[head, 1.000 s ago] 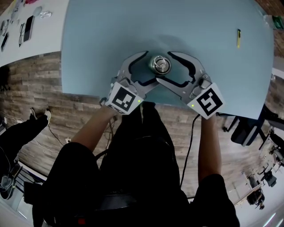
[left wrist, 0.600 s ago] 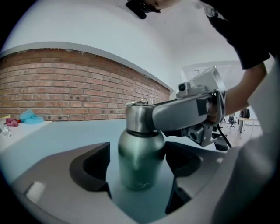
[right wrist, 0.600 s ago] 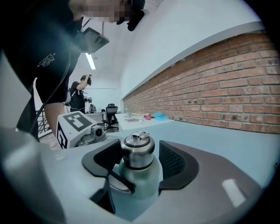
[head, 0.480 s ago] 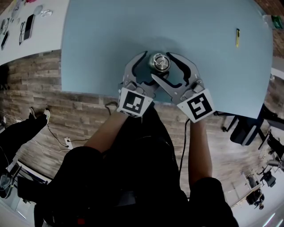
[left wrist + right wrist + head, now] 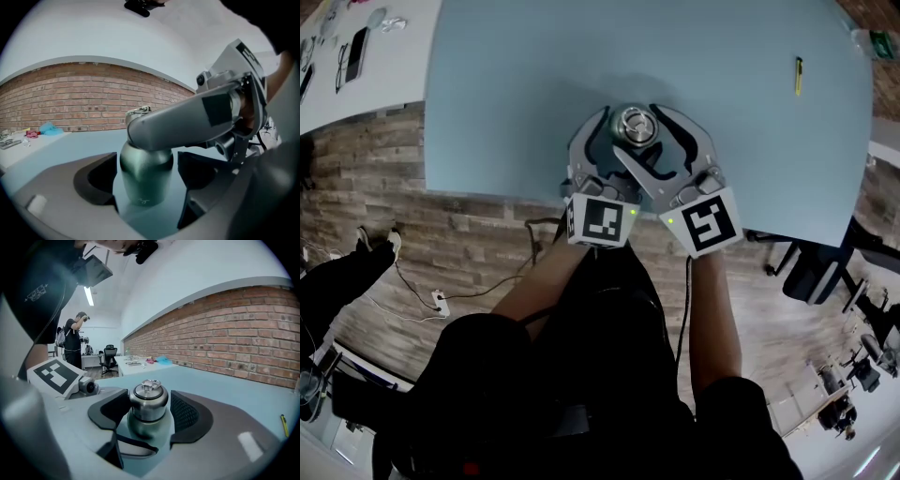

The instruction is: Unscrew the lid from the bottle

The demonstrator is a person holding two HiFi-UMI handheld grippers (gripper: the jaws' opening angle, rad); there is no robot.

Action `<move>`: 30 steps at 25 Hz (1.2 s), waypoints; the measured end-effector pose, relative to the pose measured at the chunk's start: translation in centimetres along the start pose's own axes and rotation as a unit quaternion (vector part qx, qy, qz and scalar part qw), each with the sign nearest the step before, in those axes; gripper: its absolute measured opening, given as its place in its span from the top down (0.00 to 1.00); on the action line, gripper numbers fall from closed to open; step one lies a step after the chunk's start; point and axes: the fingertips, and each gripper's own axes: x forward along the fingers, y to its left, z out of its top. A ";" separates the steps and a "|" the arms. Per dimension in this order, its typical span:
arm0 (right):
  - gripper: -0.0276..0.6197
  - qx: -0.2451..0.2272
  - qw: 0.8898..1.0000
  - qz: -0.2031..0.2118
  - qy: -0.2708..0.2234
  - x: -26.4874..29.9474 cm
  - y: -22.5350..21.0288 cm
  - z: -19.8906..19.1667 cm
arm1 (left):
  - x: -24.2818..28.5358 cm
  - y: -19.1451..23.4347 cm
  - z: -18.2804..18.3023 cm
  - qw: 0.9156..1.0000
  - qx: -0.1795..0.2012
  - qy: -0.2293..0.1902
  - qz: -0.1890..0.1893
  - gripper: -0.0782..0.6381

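The bottle [image 5: 143,161] stands on the desk [image 5: 534,84]. The left gripper [image 5: 146,180] straddles its body and the right gripper [image 5: 147,412] its lid [image 5: 148,397], both wide open and gripping nothing. Next, I'd say, both must clamp before any twisting.

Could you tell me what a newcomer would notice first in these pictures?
A green bottle with a silver lid stands near the front edge of a pale blue table. The left gripper straddles its body and the right gripper its lid, neither clearly pressing.
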 end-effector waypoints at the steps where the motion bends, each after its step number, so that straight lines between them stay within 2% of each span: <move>1: 0.51 -0.001 1.000 0.000 0.002 0.0 0.0 -0.1 | 0.1 -0.1 -0.1 1.000 -0.004 -0.001 0.001 0.34; 12: 0.55 -0.008 1.000 0.000 0.001 0.0 -0.1 -0.2 | 0.5 0.1 -0.3 1.000 0.007 0.003 0.004 0.40; 22: 0.56 -0.027 0.998 0.050 -0.001 0.0 0.1 -0.2 | 0.5 0.2 -0.3 0.998 0.022 -0.003 -0.051 0.39; 30: 0.56 -0.022 0.998 0.064 -0.010 0.1 0.1 0.0 | 0.6 0.0 -0.3 0.996 0.030 -0.006 -0.083 0.39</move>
